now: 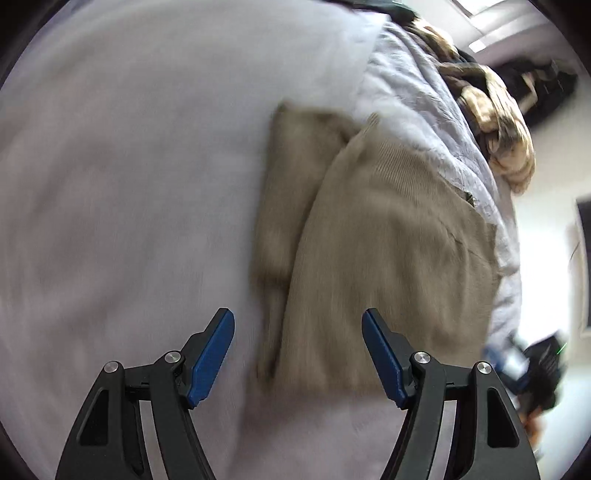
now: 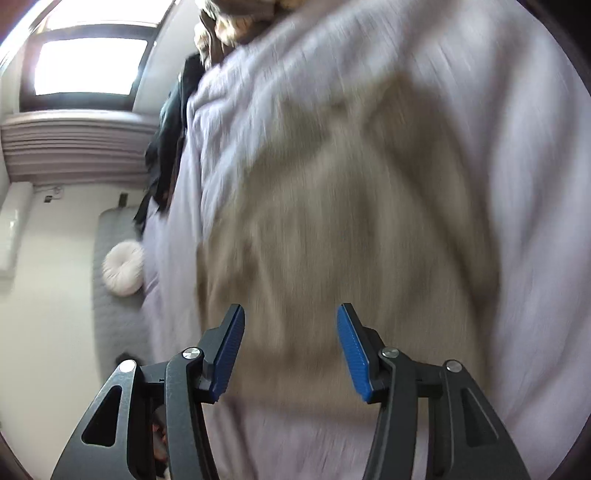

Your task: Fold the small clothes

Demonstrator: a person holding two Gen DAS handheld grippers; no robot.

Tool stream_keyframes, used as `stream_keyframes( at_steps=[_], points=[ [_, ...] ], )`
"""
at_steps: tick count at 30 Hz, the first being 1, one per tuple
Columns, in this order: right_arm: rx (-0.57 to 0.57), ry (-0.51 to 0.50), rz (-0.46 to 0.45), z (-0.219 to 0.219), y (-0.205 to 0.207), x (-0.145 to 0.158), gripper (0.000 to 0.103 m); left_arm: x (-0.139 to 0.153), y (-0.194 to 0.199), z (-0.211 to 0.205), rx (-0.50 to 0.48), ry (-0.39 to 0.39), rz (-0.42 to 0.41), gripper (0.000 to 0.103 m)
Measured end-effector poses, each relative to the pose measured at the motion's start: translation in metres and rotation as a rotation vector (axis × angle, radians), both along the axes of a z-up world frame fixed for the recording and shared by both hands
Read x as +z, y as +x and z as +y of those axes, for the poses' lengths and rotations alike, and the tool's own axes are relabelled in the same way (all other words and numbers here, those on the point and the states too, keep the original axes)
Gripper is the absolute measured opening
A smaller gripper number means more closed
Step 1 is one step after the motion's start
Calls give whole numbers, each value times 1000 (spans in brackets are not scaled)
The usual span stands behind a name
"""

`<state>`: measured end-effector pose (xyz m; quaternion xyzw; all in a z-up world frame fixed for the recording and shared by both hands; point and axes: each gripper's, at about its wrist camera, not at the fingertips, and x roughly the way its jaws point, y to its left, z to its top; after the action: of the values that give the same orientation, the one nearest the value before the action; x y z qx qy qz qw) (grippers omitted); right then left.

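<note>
A beige ribbed knit garment (image 1: 388, 240) lies partly folded on a pale lilac bedspread (image 1: 129, 166), with a folded layer showing along its left side. My left gripper (image 1: 298, 325) is open and empty, hovering above the garment's near edge. In the right wrist view the same beige garment (image 2: 332, 221) fills the middle, blurred by motion. My right gripper (image 2: 291, 321) is open and empty just above it.
A tan and cream patterned cloth (image 1: 495, 122) is heaped at the bed's far edge, also in the right wrist view (image 2: 240, 18). Dark clothing (image 2: 170, 129) hangs off the bed's side. A round white cushion (image 2: 123, 267) lies on a grey mat (image 2: 110, 314).
</note>
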<state>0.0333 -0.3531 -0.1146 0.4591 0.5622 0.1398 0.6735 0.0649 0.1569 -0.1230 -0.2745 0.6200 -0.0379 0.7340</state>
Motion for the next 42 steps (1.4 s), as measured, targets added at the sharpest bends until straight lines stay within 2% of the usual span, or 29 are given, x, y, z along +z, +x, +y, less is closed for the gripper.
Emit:
stream_keyframes(
  at_steps=[3,7,9,11,12,13,14,15,16,19,22,24,27,29,31,32,34,36,38,42],
  points=[
    [-50,48,74,3,-44,-17,57,-14,-31,-10,54,-106,57,73],
    [-236,85,125,-16,-76,-40,57,-35,-40,-27,98,-192,88,73],
    [-344,100,104,-31,-78,-47,57,-43,-35,-31,135,-211,78,73],
    [-411,106,88,-41,-73,-50,57,-45,-28,-32,182,-193,46,73],
    [-438,112,85,-44,-70,-53,57,-46,-26,-30,195,-181,37,67],
    [-455,119,90,-45,-65,-56,56,-44,-23,-28,209,-155,26,55],
    [-456,121,100,-45,-61,-59,43,-44,-20,-28,208,-142,19,20],
    [-436,113,107,-45,-57,-58,25,-43,-18,-27,197,-146,13,11],
    [-394,80,109,-43,-51,-53,8,-37,-18,-24,198,-145,-8,11],
    [-274,-18,27,-35,-37,-16,8,-4,-23,-30,128,-111,-107,11],
    [-203,-107,-8,-35,-35,9,8,11,-31,-35,91,-98,-138,11],
    [-178,-156,17,-39,-35,4,8,-4,-39,-34,85,-80,-106,11],
    [-136,-208,119,-41,-37,-31,8,-37,-44,-28,108,-82,-22,14],
    [-155,-174,148,-42,-39,-44,9,-46,-51,-20,129,-83,11,19],
    [-177,-160,145,-46,-47,-42,9,-37,-60,-12,119,-58,-2,20],
    [-170,-179,150,-47,-51,-38,9,-28,-64,-8,98,-27,-9,24],
    [-160,-212,170,-54,-63,-30,9,-17,-72,-2,70,62,-7,24],
    [-164,-256,187,-56,-68,-18,9,-6,-78,5,63,97,-6,24],
    [-158,-309,154,-58,-76,1,12,10,-79,12,65,91,-41,24],
    [-96,-357,39,-43,-69,25,13,29,-67,-3,-14,70,-120,24]
  ],
)
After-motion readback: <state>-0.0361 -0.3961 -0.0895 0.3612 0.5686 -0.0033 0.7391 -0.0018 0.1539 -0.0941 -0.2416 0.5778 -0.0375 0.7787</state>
